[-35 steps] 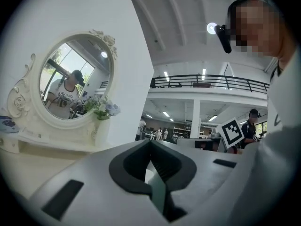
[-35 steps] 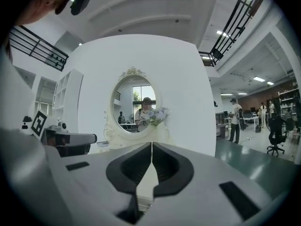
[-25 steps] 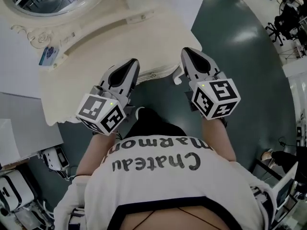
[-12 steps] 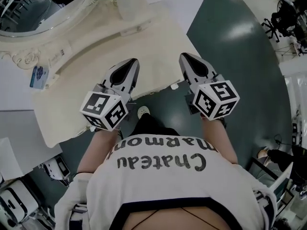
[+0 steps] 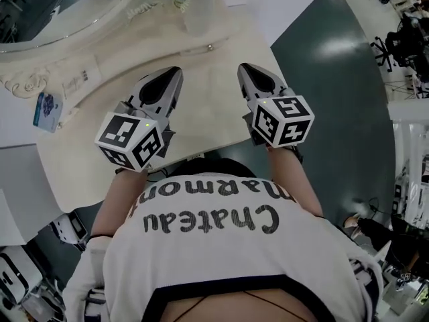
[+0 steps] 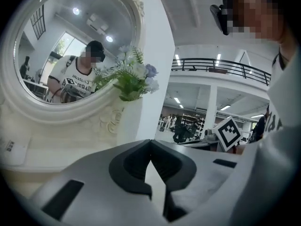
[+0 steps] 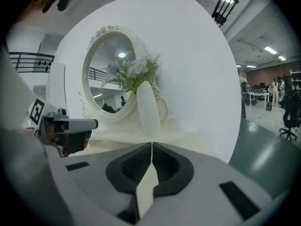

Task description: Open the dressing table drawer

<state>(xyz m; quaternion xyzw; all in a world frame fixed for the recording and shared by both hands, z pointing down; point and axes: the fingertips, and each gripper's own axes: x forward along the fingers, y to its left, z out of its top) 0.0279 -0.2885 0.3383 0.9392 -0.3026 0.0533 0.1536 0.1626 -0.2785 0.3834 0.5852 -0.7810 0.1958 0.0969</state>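
Observation:
The cream dressing table (image 5: 201, 106) fills the upper middle of the head view, and its front edge runs just ahead of the person's chest. The drawer is hidden under that edge. My left gripper (image 5: 167, 76) and right gripper (image 5: 243, 71) hover side by side over the tabletop, pointing toward the mirror (image 5: 40, 9). In the left gripper view the left gripper (image 6: 150, 142) is shut, tips meeting, with nothing between them. In the right gripper view the right gripper (image 7: 151, 147) is shut and empty too.
A white vase of flowers (image 7: 148, 107) stands ahead, in front of the oval mirror (image 7: 110, 74). A small blue card (image 5: 45, 109) lies at the table's left. Dark green floor (image 5: 335, 79) is to the right, office chairs (image 5: 402, 42) beyond, and equipment (image 5: 67, 230) at lower left.
Both grippers have moved forward from the table's front edge to over the tabletop. The table front and its small knob have slipped out of sight under the edge.

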